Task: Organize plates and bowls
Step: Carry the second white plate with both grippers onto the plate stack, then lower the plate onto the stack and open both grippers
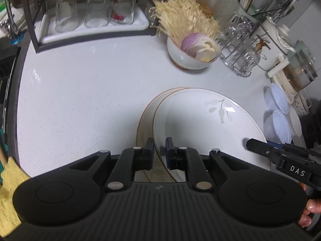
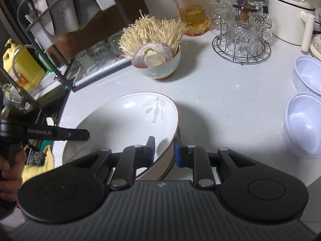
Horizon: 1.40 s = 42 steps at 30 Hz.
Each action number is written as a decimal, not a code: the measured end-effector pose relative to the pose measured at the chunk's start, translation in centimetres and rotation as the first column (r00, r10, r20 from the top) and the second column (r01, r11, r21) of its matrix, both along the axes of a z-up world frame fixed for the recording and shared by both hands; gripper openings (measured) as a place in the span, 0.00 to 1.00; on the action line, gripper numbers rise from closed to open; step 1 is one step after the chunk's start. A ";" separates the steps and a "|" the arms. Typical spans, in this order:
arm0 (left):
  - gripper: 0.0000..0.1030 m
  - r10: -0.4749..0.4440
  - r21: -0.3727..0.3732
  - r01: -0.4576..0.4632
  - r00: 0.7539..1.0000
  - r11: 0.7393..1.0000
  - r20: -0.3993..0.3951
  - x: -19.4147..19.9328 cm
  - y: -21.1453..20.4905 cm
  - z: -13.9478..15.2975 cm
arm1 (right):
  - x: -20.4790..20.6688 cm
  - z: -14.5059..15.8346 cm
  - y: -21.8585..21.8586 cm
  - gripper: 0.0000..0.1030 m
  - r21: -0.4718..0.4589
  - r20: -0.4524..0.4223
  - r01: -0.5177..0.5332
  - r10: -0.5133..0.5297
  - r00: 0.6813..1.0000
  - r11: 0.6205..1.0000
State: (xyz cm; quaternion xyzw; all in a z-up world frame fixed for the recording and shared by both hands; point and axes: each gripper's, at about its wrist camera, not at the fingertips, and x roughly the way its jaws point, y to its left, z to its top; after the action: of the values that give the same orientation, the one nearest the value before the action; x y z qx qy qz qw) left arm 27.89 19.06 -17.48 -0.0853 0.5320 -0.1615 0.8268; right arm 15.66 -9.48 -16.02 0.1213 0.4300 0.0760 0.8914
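Through the left wrist camera, we see our left gripper (image 1: 159, 147) clamped on the rim of the upper of two stacked plates (image 1: 200, 124) near the countertop's (image 1: 80, 92) front edge, three upturned glasses (image 1: 94, 10) racked at the back. Through the right wrist camera, our right gripper (image 2: 164, 150) grips that plate's opposite rim, beside two plastic bowls (image 2: 305, 124) at the right edge and one ceramic bowl (image 2: 160, 68) of mushrooms and onion behind.

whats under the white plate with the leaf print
Another brown-rimmed plate lies under the white leaf-print plate, its edge peeking out on one side. The top plate covers the rest, so any plates further below can't be seen.
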 end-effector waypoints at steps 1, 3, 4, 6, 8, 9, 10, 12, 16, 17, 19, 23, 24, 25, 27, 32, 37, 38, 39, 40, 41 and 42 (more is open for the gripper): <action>0.13 0.004 0.002 -0.004 1.000 1.000 -0.008 0.1 0.0 -0.2 | 0.1 -0.2 0.0 0.22 0.003 -0.004 0.002 -0.002 1.000 1.000; 0.13 0.005 0.008 -0.005 1.000 1.000 -0.015 0.2 -0.1 -0.4 | 0.2 -0.5 0.0 0.22 0.005 -0.011 0.008 -0.008 1.000 1.000; 0.13 0.003 0.011 -0.003 1.000 1.000 -0.015 0.3 -0.2 -0.4 | 0.2 -0.6 0.1 0.22 0.000 -0.012 0.010 -0.009 1.000 1.000; 0.13 -0.003 0.019 0.004 1.000 1.000 -0.018 0.4 -0.3 -0.4 | 0.2 -0.8 0.3 0.22 -0.010 -0.011 0.012 -0.012 1.000 1.000; 0.13 -0.007 0.024 0.007 0.999 1.000 -0.031 0.8 -0.3 -0.7 | 0.3 -1.0 0.3 0.22 -0.006 -0.015 0.015 -0.016 1.000 1.000; 0.13 -0.003 0.025 0.004 0.999 1.000 -0.040 1.0 -0.2 -0.8 | 0.3 -1.0 0.3 0.22 0.002 -0.019 0.017 -0.017 1.000 1.000; 0.13 -0.008 0.030 0.010 0.999 0.999 -0.044 1.2 -0.3 -0.9 | 0.4 -1.1 0.3 0.22 0.004 -0.021 0.017 -0.016 1.000 1.000; 0.13 -0.020 0.043 0.022 0.999 0.999 -0.047 1.4 -0.4 -1.0 | 0.4 -1.3 0.4 0.22 0.000 -0.024 0.018 -0.018 1.000 1.000; 0.13 -0.002 0.030 0.005 0.997 1.000 -0.077 1.7 -0.3 -1.4 | 0.5 -1.5 0.6 0.22 -0.008 -0.023 0.022 -0.023 0.999 1.000; 0.13 0.008 0.021 -0.006 0.996 1.000 -0.093 1.8 -0.2 -1.6 | 0.5 -1.6 0.6 0.22 -0.007 -0.025 0.024 -0.024 0.999 1.000; 0.13 0.030 0.006 -0.029 0.993 1.000 -0.112 1.9 0.0 -1.8 | 0.6 -1.9 0.5 0.22 -0.010 -0.037 0.024 -0.024 0.999 1.000; 0.13 0.051 -0.009 -0.053 0.990 0.999 -0.131 1.7 0.1 -1.7 | 0.5 -2.2 0.4 0.22 0.002 -0.031 0.018 -0.018 0.999 1.000; 0.13 0.057 -0.011 -0.060 0.989 0.998 -0.138 1.7 0.2 -1.6 | 0.5 -2.2 0.4 0.22 0.004 -0.031 0.015 -0.015 0.999 1.000; 0.13 0.062 -0.015 -0.064 0.987 0.998 -0.146 1.7 0.3 -1.6 | 0.5 -2.2 0.4 0.22 0.003 -0.032 0.011 -0.011 0.999 1.000; 0.13 0.071 -0.014 -0.074 0.985 0.997 -0.159 1.7 0.3 -1.5 | 0.5 -2.3 0.4 0.22 0.003 -0.030 0.006 -0.006 1.000 1.000; 0.14 0.114 0.003 -0.115 0.981 0.993 -0.155 1.1 0.5 -0.5 | 0.3 -2.1 0.2 0.22 0.014 -0.023 -0.010 0.010 1.000 1.000; 0.16 0.132 0.084 -0.123 0.984 0.989 -0.116 0.0 0.2 0.3 | -0.5 -1.7 0.1 0.22 0.004 -0.010 -0.044 0.044 0.999 0.999; 0.16 0.127 0.078 -0.119 0.986 0.990 -0.106 -0.2 0.1 0.6 | -0.7 -1.6 0.1 0.22 0.005 -0.009 -0.049 0.049 0.999 0.999; 0.16 0.129 0.087 -0.121 0.987 0.989 -0.095 -0.4 0.0 0.9 | -0.8 -1.5 0.0 0.22 0.000 -0.006 -0.052 0.052 0.999 0.999; 0.16 0.128 0.102 -0.120 0.988 0.988 -0.080 -0.5 -0.3 1.2 | -1.0 -1.2 0.0 0.22 -0.010 0.000 -0.052 0.052 0.999 0.999; 0.16 0.130 0.114 -0.123 0.990 0.986 -0.063 -0.7 -0.5 1.5 | -1.1 -0.9 -0.1 0.22 -0.020 0.010 -0.054 0.054 0.998 0.998; 0.16 0.134 0.113 -0.128 0.990 0.985 -0.047 -0.9 -0.7 1.9 | -1.3 -0.6 -0.2 0.22 -0.025 0.022 -0.056 0.056 0.998 0.998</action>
State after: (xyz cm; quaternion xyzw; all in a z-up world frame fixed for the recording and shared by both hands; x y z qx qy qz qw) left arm 26.96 18.36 -15.59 -0.0789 0.5556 -0.0747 0.8243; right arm 14.37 -9.65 -16.59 0.0975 0.4241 0.0971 0.8951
